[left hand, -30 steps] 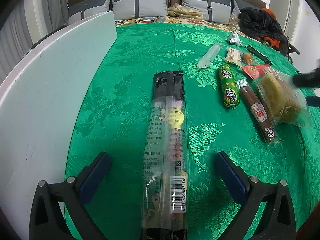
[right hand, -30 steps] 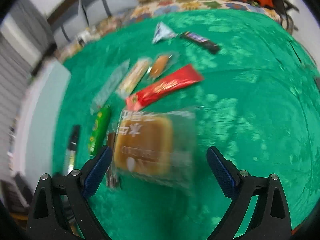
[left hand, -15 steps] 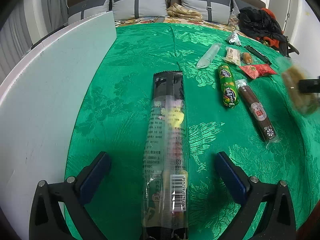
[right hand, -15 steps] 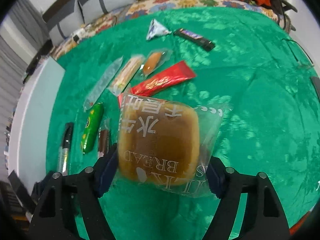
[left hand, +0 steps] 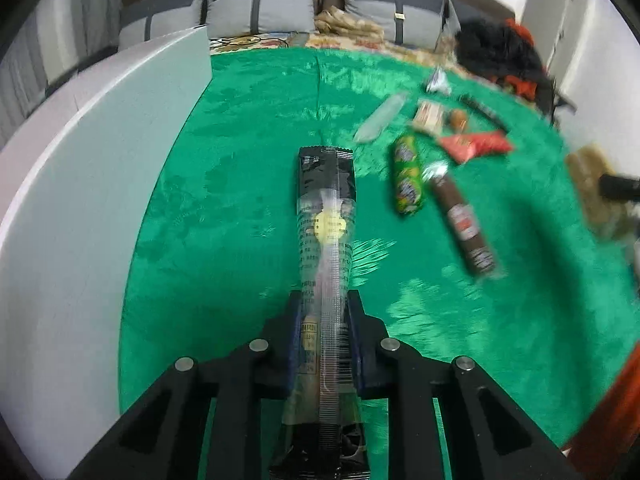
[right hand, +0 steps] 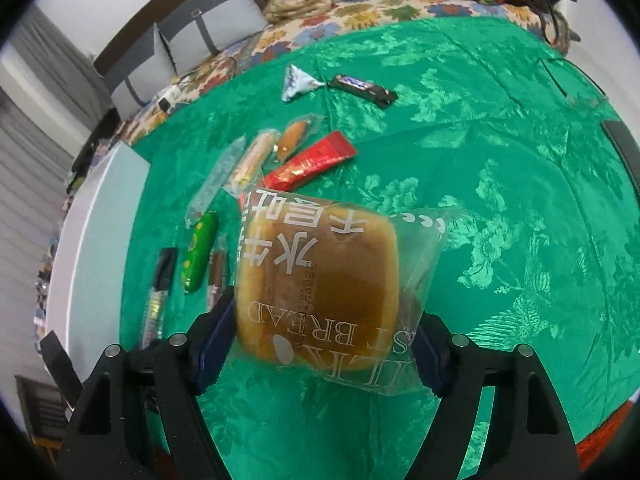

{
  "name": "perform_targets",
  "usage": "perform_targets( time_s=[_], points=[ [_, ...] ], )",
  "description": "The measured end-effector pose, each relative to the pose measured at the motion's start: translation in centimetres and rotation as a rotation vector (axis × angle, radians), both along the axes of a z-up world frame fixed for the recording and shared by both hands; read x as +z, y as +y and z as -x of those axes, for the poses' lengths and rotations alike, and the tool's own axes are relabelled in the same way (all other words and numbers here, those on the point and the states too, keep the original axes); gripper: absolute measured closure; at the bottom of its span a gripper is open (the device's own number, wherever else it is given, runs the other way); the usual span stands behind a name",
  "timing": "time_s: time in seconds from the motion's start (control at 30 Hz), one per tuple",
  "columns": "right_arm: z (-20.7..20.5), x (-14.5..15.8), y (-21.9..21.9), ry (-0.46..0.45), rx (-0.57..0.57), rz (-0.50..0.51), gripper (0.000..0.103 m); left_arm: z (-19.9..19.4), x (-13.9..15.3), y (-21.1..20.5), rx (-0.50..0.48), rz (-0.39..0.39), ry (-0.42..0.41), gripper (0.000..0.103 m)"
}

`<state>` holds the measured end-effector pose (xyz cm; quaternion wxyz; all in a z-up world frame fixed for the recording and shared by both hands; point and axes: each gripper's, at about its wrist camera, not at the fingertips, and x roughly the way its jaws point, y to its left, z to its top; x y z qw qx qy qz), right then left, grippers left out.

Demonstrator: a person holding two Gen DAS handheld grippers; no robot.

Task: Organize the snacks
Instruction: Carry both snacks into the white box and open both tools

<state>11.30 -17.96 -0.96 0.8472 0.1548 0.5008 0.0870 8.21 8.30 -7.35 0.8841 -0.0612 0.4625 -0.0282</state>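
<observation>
1. Snacks lie spread over a green patterned cloth [right hand: 500, 168] while two handheld grippers each hold one packet.
2. At the left gripper [left hand: 325, 316], the jaws have just been closing and now pinch the near end of a long black-and-clear snack packet [left hand: 327, 216], which points straight away from the camera over the cloth.
3. A pale board [left hand: 80, 208] stands along the cloth's left edge in the left wrist view.
4. To the right of the long packet lie a green sausage stick [left hand: 407, 178] and a brown sausage stick [left hand: 464, 222] side by side, with a red packet [left hand: 476, 146] beyond them.
5. The right gripper [right hand: 320, 332] clamps a wrapped bread bun [right hand: 320, 280] between its blue pads; its clear wrapper carries white lettering.
6. The bun is held above the cloth, in front of the row of remaining snacks.
7. In the right wrist view, a clear slim packet [right hand: 216, 178], a biscuit-coloured bar [right hand: 254, 158] and a small orange sausage [right hand: 292, 140] lie close together beside the red packet.
8. Farther back rest a white-and-blue triangular packet [right hand: 298, 82] and a dark chocolate bar [right hand: 362, 90].
9. Grey cushions [right hand: 208, 36] line the far edge of the scene.
10. The left wrist view is blurred on its right side.
</observation>
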Motion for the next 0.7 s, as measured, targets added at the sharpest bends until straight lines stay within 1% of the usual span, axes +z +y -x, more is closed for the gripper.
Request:
perform_targets(
  time_s=[0.07,0.13,0.23,0.27,0.33,0.37,0.43,0.53,0.57,0.6,0.63,0.67,0.7],
  points=[
    [0.1,1.0,0.5,-0.021,0.024,-0.012,0.024,0.7,1.5,0.6,0.007,0.091,-0.034,0.084],
    [0.2,2.0,1.5,-0.040,0.055,-0.025,0.024,1.3,3.3,1.3,0.014,0.159,-0.064,0.084],
    [0.2,3.9,4.5,-0.067,0.121,-0.056,0.024,2.3,6.6,3.4,0.051,0.256,-0.119,0.084],
    [0.2,4.6,5.6,-0.077,0.144,-0.071,0.024,2.8,8.2,5.0,0.078,0.294,-0.150,0.084],
    [0.2,6.2,8.5,-0.099,0.202,-0.113,0.024,3.5,10.2,7.7,0.120,0.310,-0.190,0.084],
    [0.2,7.4,10.8,-0.117,0.248,-0.138,0.024,4.0,11.3,9.8,0.151,0.307,-0.209,0.084],
    [0.3,9.4,14.8,-0.148,0.330,-0.172,0.024,4.6,12.3,13.1,0.205,0.286,-0.221,0.084],
    [0.6,12.2,22.8,-0.183,0.482,-0.222,0.024,5.1,12.6,19.1,0.319,0.179,-0.201,0.083],
    [0.7,12.5,24.8,-0.188,0.507,-0.227,0.023,5.1,12.4,20.5,0.339,0.161,-0.190,0.083],
    [0.7,13.0,27.7,-0.203,0.539,-0.226,0.021,5.2,12.1,22.4,0.374,0.131,-0.168,0.077],
    [0.8,13.1,29.3,-0.215,0.558,-0.219,0.019,5.3,11.8,23.7,0.408,0.098,-0.149,0.060],
    [0.7,13.0,31.8,-0.223,0.590,-0.203,0.017,5.6,11.4,25.4,0.455,0.056,-0.125,0.051],
    [0.5,12.8,34.0,-0.210,0.616,-0.172,0.015,6.0,11.2,26.4,0.478,0.039,-0.120,0.036]
  ],
)
